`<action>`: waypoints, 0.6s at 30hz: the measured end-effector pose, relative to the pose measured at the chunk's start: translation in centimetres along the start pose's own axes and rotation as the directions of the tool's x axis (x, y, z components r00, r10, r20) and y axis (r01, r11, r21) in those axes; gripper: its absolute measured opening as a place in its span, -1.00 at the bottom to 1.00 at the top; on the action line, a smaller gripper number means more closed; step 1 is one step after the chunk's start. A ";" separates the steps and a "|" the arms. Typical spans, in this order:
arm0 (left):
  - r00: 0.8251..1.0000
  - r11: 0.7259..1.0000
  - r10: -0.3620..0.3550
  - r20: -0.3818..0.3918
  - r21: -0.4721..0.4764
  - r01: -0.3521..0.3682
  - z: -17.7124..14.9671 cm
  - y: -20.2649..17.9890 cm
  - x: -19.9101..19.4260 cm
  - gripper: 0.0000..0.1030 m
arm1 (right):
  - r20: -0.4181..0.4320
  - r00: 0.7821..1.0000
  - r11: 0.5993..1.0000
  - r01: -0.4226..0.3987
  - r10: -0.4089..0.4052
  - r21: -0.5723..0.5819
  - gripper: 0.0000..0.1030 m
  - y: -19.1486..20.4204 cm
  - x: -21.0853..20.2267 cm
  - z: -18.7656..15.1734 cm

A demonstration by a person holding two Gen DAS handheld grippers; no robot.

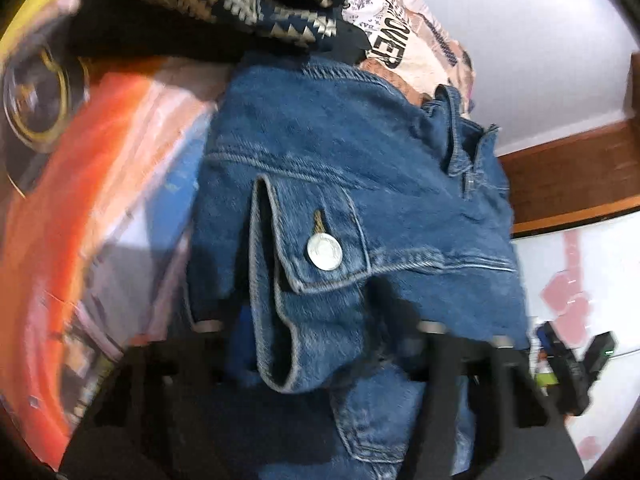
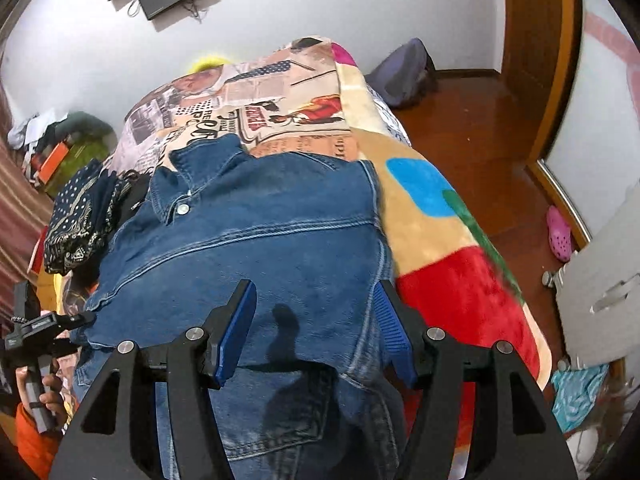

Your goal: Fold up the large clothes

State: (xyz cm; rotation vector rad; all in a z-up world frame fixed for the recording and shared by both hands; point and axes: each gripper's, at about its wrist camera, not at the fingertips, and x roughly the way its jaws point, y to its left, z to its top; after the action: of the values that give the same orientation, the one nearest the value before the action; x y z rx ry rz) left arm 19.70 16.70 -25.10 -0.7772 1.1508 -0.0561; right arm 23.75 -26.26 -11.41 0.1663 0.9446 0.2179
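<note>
A blue denim jacket [image 2: 260,248] lies spread on the bed, collar at the far end. My right gripper [image 2: 316,328] is open above its near part, the blue pads [image 2: 236,332] wide apart with denim beneath them. In the left wrist view the jacket [image 1: 340,184] fills the frame, with a buttoned pocket flap [image 1: 320,248] close up. My left gripper [image 1: 316,344] sits at the jacket's left edge; denim bunches between its blurred dark fingers, and it also shows in the right wrist view [image 2: 44,332].
A colourful blanket [image 2: 440,248] covers the bed. A dark patterned garment [image 2: 80,216] lies at the jacket's left. Wooden floor [image 2: 480,128], a door frame and a pink shoe [image 2: 558,238] are at the right. A grey bag [image 2: 404,72] sits beyond the bed.
</note>
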 end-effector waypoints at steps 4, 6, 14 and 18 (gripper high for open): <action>0.997 0.992 0.035 0.063 0.118 -0.043 0.3 -3.0 -1.7 -0.77 | 0.012 1.000 1.000 0.007 -0.007 0.005 0.11 -0.9 -0.4 0.1; 0.993 0.987 0.009 0.118 0.160 -0.028 0.5 -4.8 -3.6 -0.81 | 0.020 1.000 1.000 0.008 -0.009 0.012 0.11 -1.3 -0.7 0.3; 0.924 0.948 -0.045 0.379 0.308 -0.080 1.7 -10.1 -11.3 -0.82 | 0.036 0.999 1.000 0.010 -0.010 0.022 0.11 -1.6 -0.9 0.7; 0.929 0.939 0.022 0.371 0.310 -0.146 2.4 -9.5 -9.9 -0.82 | 0.002 1.000 1.000 0.019 -0.019 0.003 0.11 -1.2 0.3 0.2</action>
State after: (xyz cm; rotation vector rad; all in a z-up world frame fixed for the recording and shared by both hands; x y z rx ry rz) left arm 20.60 15.02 -11.33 -0.4103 0.7917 -0.0313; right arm 24.20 -27.38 -11.82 0.1602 0.9445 0.1987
